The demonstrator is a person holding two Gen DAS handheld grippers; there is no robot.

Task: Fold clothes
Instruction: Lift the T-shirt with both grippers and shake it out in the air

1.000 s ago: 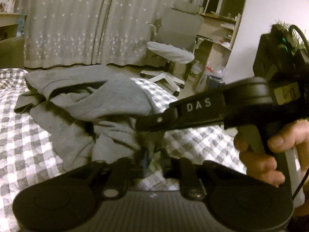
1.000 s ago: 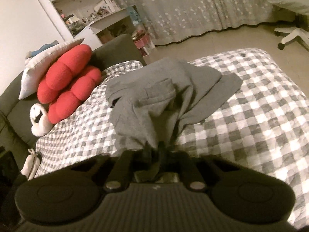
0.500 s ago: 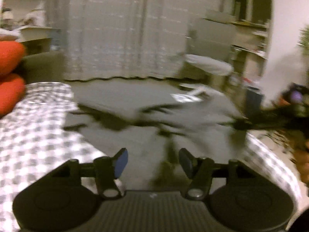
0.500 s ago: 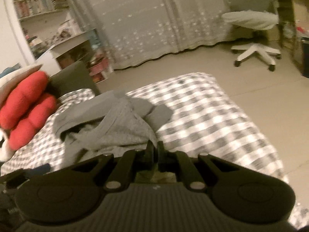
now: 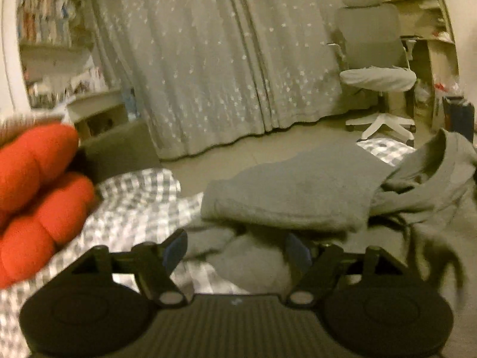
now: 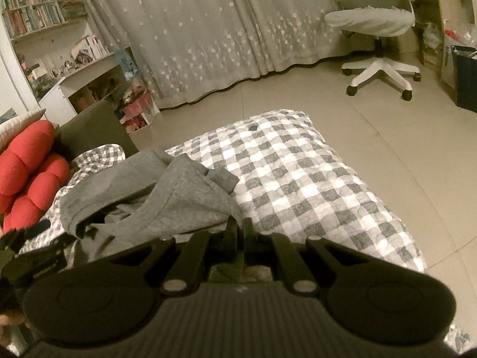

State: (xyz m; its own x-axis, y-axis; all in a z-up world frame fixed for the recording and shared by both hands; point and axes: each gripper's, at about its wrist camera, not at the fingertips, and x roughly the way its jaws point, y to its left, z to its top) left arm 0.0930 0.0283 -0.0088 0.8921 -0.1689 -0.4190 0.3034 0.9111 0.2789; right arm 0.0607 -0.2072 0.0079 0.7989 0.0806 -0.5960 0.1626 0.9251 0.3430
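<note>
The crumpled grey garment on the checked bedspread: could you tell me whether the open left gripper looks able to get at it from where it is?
Probably yes. The left gripper is open, and a fold of the crumpled grey garment bulges between its fingers with nothing in front. The right gripper pinches another edge.

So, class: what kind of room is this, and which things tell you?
Most likely a bedroom or study-bedroom: a checked quilt with a grey garment on it, bookshelves, and a swivel office chair.

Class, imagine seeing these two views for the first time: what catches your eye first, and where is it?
The bright red cushion at the far left stands out most. Next comes the crumpled grey garment on the checked bedcover, its edge pinched in the shut right hand-held gripper. The left hand-held gripper gapes open over it.
</note>
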